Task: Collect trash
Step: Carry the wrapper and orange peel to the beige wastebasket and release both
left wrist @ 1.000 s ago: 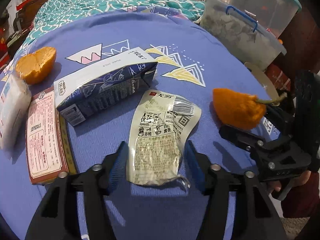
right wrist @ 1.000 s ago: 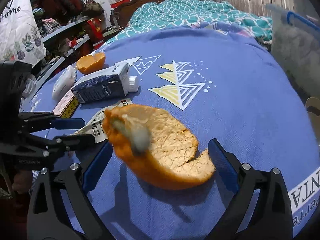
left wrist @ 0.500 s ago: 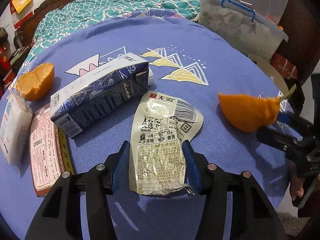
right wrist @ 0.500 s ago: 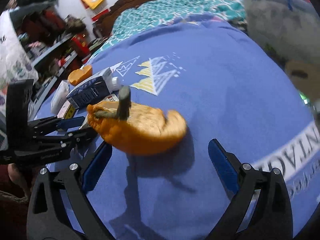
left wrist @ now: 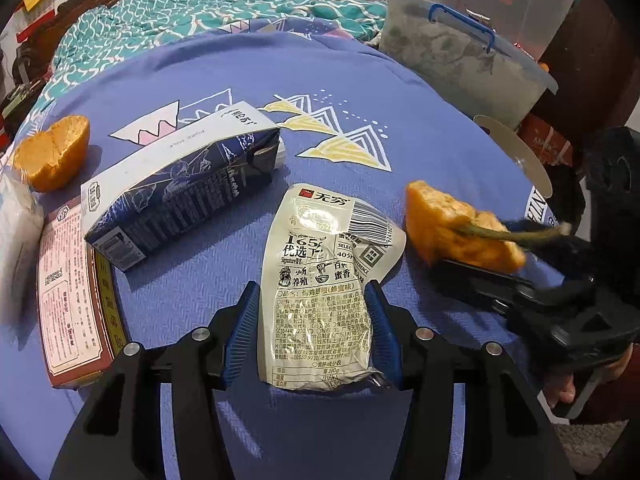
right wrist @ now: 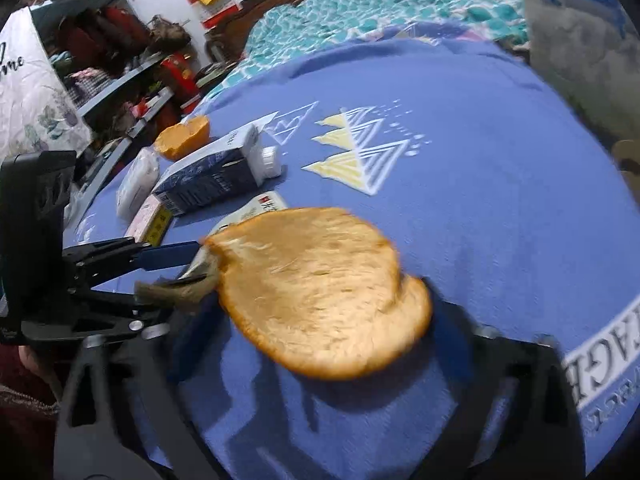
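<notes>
A silver snack wrapper (left wrist: 324, 280) lies on the blue cloth between the fingers of my left gripper (left wrist: 310, 332), which are closing on its sides. An orange peel with a stem (left wrist: 456, 228) sits between the fingers of my right gripper (right wrist: 320, 336); it fills the right wrist view (right wrist: 320, 288), blurred, and hides the fingertips. A dark blue milk carton (left wrist: 180, 184) lies on its side left of the wrapper, also seen in the right wrist view (right wrist: 216, 172). A second orange peel (left wrist: 52, 152) sits at the far left.
A red and white flat box (left wrist: 72, 296) and a white packet (left wrist: 16, 224) lie at the left edge. A clear storage bin with blue handle (left wrist: 464, 52) stands at the back right. A teal quilt (left wrist: 200, 12) lies behind the blue cloth.
My left gripper's fingers have closed in on the wrapper's sides. The orange peel has tipped and turned in my right gripper, its stem now pointing sideways, and it moved closer to the camera.
</notes>
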`<state>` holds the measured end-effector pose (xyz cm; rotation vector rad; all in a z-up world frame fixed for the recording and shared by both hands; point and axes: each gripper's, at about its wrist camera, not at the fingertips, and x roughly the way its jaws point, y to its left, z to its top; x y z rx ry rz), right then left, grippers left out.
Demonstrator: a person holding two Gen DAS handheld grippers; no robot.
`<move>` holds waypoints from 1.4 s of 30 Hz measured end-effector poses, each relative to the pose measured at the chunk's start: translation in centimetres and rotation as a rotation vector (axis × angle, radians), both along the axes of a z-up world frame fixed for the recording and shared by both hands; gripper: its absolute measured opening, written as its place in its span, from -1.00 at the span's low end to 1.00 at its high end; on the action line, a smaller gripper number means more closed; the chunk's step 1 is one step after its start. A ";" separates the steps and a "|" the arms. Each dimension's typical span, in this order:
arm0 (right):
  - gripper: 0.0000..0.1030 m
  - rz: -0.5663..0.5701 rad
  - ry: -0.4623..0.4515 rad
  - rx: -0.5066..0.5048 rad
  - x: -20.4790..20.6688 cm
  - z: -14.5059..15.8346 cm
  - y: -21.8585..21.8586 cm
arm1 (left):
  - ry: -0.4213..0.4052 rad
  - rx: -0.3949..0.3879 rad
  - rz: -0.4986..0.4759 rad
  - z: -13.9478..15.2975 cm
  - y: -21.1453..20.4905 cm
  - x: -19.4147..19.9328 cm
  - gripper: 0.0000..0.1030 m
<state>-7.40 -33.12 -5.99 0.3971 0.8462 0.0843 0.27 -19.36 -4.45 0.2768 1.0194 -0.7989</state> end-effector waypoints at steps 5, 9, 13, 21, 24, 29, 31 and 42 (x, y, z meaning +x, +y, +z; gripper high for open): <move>-0.34 -0.039 -0.032 0.092 -1.8 0.4 -2.4 | 0.093 -0.047 -0.008 0.2 -0.8 0.9 -0.04; -0.37 -0.131 -0.063 0.137 -4.0 0.6 -5.3 | 0.187 -0.093 -0.049 0.3 -2.9 1.1 -0.05; -0.37 -0.236 -0.114 0.096 -6.3 1.7 -8.9 | 0.227 -0.123 -0.119 1.4 -6.7 0.5 -0.05; -0.37 -0.567 -0.182 0.037 -13.3 2.9 -20.2 | 0.217 -0.147 -0.353 4.8 -21.1 -2.5 -0.04; -0.37 -0.654 -0.176 0.034 -14.9 2.3 -23.5 | 0.219 -0.145 -0.420 5.4 -26.6 -3.7 -0.03; -0.24 -0.738 -0.156 0.032 -15.1 0.5 -28.0 | 0.219 -0.161 -0.416 5.0 -33.6 -4.3 0.12; 0.11 -0.765 -0.131 0.018 -14.0 -0.6 -29.1 | 0.219 -0.148 -0.383 4.2 -35.7 -4.2 0.55; 0.25 -0.800 -0.234 0.097 -16.7 0.5 -26.6 | 0.156 -0.082 -0.339 2.8 -27.3 -3.4 0.55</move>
